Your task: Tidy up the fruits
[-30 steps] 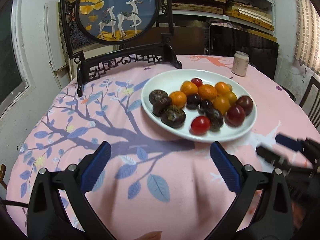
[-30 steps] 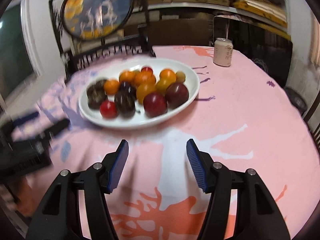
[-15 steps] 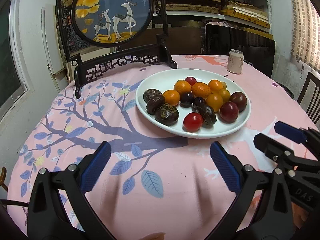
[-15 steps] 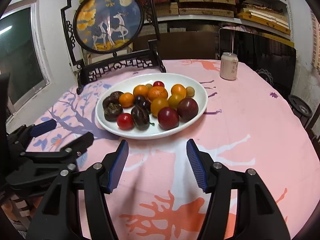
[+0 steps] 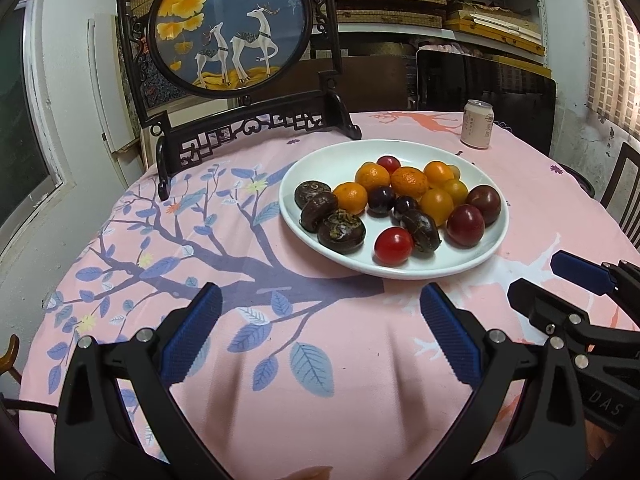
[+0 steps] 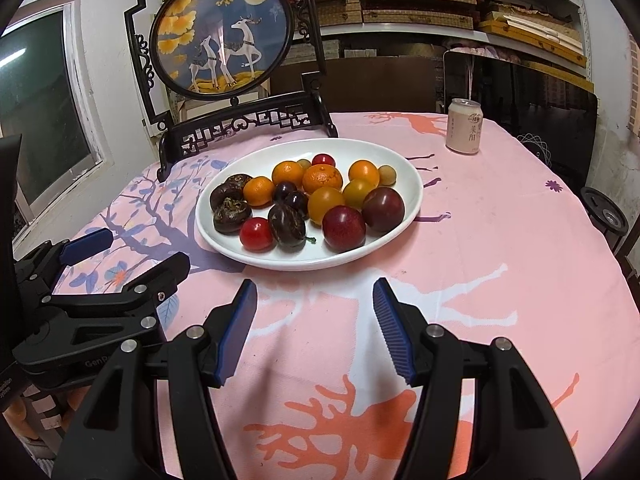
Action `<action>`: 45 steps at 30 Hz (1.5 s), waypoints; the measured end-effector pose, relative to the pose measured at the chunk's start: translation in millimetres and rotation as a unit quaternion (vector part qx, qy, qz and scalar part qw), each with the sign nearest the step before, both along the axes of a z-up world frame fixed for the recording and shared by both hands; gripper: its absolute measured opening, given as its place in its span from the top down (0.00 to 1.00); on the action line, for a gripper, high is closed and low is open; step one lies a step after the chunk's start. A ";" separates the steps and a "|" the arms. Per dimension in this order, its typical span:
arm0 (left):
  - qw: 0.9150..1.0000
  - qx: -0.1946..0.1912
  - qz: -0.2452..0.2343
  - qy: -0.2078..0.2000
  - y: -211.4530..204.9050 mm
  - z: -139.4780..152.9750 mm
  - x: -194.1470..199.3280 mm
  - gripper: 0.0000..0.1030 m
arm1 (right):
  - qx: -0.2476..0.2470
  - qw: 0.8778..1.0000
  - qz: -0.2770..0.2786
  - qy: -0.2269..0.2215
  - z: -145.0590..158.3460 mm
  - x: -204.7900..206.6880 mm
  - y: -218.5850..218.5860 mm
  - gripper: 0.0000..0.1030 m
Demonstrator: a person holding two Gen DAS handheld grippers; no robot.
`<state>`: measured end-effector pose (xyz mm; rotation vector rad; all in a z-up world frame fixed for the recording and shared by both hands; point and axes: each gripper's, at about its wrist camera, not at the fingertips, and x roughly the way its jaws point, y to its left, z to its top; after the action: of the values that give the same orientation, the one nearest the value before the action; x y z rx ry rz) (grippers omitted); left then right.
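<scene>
Two hand-held grippers, left [image 5: 320, 332] and right [image 6: 314, 328], agape, empty, can [image 6: 464, 127] lettering perhaps "茉阳"

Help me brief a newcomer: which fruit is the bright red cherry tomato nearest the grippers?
Find the white plate on the pink tablecloth. At its near edge lies the cherry tomato, glossy bright red, beside dark wrinkled fruits.

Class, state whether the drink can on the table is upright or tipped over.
Upright: the drink can stands on its base on the pink tablecloth, its top rim facing up.
</scene>
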<state>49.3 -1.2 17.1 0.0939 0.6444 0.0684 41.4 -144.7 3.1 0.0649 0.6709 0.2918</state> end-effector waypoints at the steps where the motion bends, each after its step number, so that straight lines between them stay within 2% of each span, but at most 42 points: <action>1: 1.000 0.000 0.000 0.000 0.0 -0.1 0.0 0.02 | 0.000 1.000 0.000 0.000 0.0 0.0 -0.1 0.41; 45: 1.000 0.000 -0.001 0.006 1.9 -1.9 0.8 0.02 | 0.000 1.000 0.000 0.006 -3.7 -0.5 0.3 0.41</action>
<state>50.1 0.7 15.2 0.0942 0.6560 0.0667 40.9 -144.4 -0.6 0.0670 0.6829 0.2910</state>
